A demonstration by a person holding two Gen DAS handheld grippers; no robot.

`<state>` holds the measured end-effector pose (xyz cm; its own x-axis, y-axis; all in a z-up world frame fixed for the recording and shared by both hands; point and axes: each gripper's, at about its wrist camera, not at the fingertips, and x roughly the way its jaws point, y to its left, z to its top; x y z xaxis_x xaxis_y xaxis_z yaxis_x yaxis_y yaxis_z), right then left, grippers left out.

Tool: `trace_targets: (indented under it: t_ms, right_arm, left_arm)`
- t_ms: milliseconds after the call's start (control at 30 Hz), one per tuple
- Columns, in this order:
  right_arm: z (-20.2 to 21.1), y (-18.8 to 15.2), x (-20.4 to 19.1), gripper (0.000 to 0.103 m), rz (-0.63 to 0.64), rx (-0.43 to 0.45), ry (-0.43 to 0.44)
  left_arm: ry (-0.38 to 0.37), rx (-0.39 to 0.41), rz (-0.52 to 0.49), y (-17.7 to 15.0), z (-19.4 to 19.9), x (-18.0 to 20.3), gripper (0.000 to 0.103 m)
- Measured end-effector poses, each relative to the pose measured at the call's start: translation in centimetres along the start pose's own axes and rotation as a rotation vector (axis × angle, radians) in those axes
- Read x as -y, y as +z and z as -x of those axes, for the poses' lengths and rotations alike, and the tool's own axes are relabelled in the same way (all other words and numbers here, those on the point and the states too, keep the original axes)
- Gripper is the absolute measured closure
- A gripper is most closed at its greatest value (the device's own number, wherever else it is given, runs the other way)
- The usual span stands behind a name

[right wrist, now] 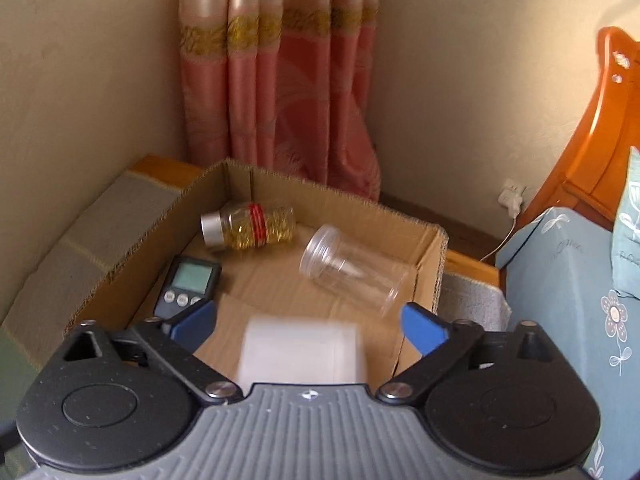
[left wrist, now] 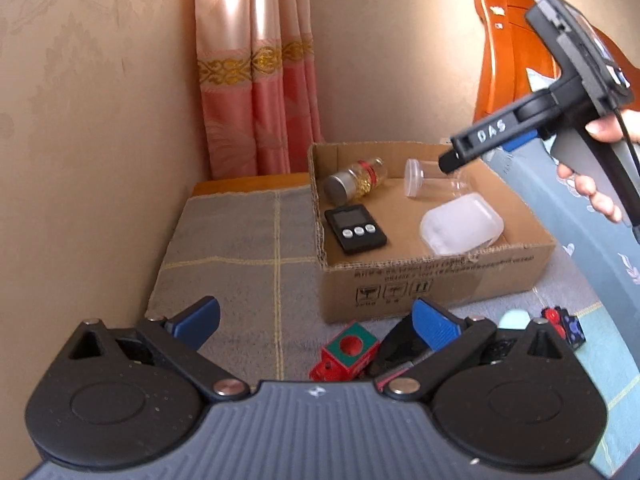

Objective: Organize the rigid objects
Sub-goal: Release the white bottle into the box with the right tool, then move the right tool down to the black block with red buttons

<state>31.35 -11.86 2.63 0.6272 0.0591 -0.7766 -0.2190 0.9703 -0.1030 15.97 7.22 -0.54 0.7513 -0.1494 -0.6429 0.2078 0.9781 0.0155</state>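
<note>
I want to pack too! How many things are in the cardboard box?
4 in the cardboard box: a capsule jar at the back left, a clear jar at the back right, a black timer front left, a white plastic case front right.

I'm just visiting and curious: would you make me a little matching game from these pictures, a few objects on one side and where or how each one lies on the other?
Things:
1. Clear jar
2. Black timer
3. Red and green toy block
4. Bottle with gold contents

Descriptions:
A. outside the cardboard box, on the cloth
B. lying on its side, silver cap
C. flat in the box, three round buttons
D. lying on its side, empty

Pairs: 1-D, 2-C, 3-A, 4-B
</note>
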Motion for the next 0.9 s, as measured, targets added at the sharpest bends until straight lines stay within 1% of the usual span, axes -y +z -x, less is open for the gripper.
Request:
trace_targets:
  t_ms: [67,167,233,300,500,567,700,767,900]
  right_arm:
    - [0.8,-0.6,-0.2,0.000,-0.004,0.013,0.020]
    - [1.8,-1.4,-0.5,0.000,-0.004,0.011,0.018]
    - [2.6,-1.9,-0.5,0.000,-0.019,0.025,0.005]
    - [3.5,-2.6,-0.2,0.000,-0.060,0.046,-0.017]
    - [5.7,-5.9,1.1,0.000,-0.136,0.049,-0.057]
    - [5.9,-7.5,1.2,0.000,-0.151,0.034,-0.075]
    - [5.2,-11.4,1.4,0.000,-0.174,-0.012,-0.142]
    - [4.6,-13.2,1.7,0.000,-0.199,-0.044,-0.149]
    - [3.3,-16.0,2.5,0.000,-0.269,-0.101,-0.124]
  left_arm:
    - [-0.003,-0.012,-0.003,-0.3,-0.1,-0.1,0.001]
    - [-0.007,-0.018,-0.007,-0.7,-0.1,-0.1,0.001]
    - [-0.019,-0.023,-0.005,-0.9,0.0,0.0,0.001]
    - [-0.024,-0.023,-0.006,-1.3,0.2,0.1,0.001]
    - [0.001,-0.028,-0.017,-2.2,0.6,0.4,0.001]
    - [0.006,-0.032,-0.015,-2.5,0.6,0.4,0.001]
    - [0.002,-0.046,-0.013,-3.0,0.5,0.6,0.001]
    - [0.005,-0.058,-0.016,-3.3,0.4,0.8,0.001]
    - [0.008,-0.080,-0.007,-3.7,0.1,1.0,0.001]
